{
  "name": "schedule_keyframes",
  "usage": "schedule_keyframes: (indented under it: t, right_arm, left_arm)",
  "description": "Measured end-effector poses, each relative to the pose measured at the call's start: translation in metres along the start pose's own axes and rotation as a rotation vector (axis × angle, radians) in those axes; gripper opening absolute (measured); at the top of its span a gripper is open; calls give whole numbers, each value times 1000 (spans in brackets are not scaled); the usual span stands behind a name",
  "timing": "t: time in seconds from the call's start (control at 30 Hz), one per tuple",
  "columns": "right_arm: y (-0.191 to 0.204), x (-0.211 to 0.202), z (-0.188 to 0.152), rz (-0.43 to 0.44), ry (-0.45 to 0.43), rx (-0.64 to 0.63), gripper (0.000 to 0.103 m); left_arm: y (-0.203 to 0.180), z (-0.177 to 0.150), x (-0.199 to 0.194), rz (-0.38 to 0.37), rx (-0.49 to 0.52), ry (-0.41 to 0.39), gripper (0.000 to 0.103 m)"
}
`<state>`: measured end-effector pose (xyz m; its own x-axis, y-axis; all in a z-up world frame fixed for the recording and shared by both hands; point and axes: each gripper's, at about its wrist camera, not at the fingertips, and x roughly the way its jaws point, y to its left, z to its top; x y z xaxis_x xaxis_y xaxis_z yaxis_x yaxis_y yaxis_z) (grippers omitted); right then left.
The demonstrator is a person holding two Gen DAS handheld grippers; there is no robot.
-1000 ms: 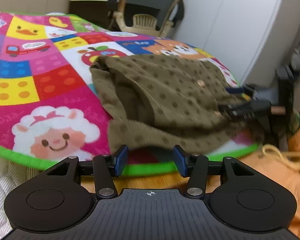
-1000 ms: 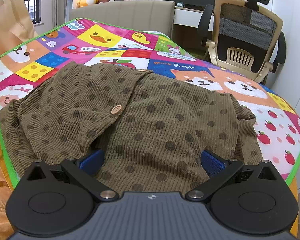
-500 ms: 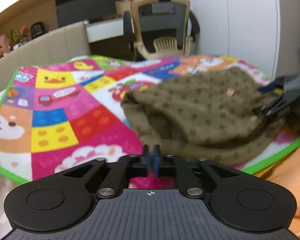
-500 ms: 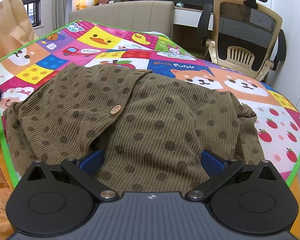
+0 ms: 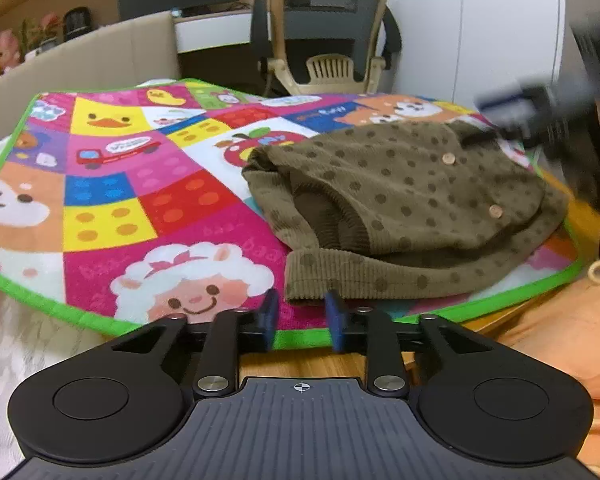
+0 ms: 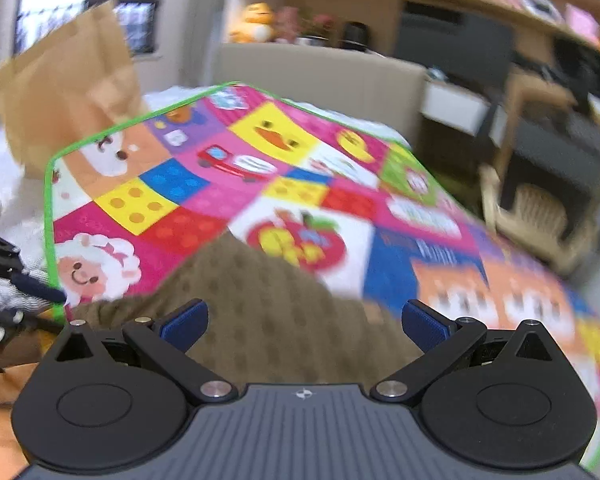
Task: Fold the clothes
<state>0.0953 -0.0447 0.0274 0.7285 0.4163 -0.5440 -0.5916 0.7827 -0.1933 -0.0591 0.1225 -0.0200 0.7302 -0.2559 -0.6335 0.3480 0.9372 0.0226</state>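
A brown dotted cardigan (image 5: 412, 200) is seen lying bunched on the bright play mat (image 5: 112, 184), close to the mat's near green edge and toward its right corner. The cloth is doubled over itself, with its ribbed hem (image 5: 380, 278) along the near edge and two wooden buttons on top (the fold looks loose and lumpy, not neat).

The left gripper (image 5: 300, 314) is held just off the mat's near edge, its blue pads a little apart and nothing between them; the hem is right in front of it. The right gripper (image 6: 304, 320) is held wide apart above the cardigan, gripping nothing (its picture is blurry).

A fold seems to be half made. Next, the hem could be pinched, and the cloth should be smoothed flat so the edges line up.
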Motion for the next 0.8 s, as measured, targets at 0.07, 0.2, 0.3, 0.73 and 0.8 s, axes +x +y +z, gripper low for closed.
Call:
schedule_keyframes:
  t: [0.07, 0.2, 0.3, 0.73, 0.8]
  right_arm:
    - [16, 29, 22, -20, 10, -95, 103]
    - [41, 99, 52, -7, 92, -139, 103]
    - [50, 144, 58, -56, 175, -149, 103]
    - [38, 177, 54, -297, 131, -185, 103]
    - [33, 179, 53, -306, 135, -170, 103]
  left_arm:
    - [0, -2, 3, -3, 9, -3, 37]
    - [0, -5, 9, -8, 27, -10, 39]
    - [1, -5, 17, -2, 57, -24, 39]
    - [-1, -9, 7, -80, 65, -15, 5]
    - [-3, -16, 4, -87, 72, 9, 5]
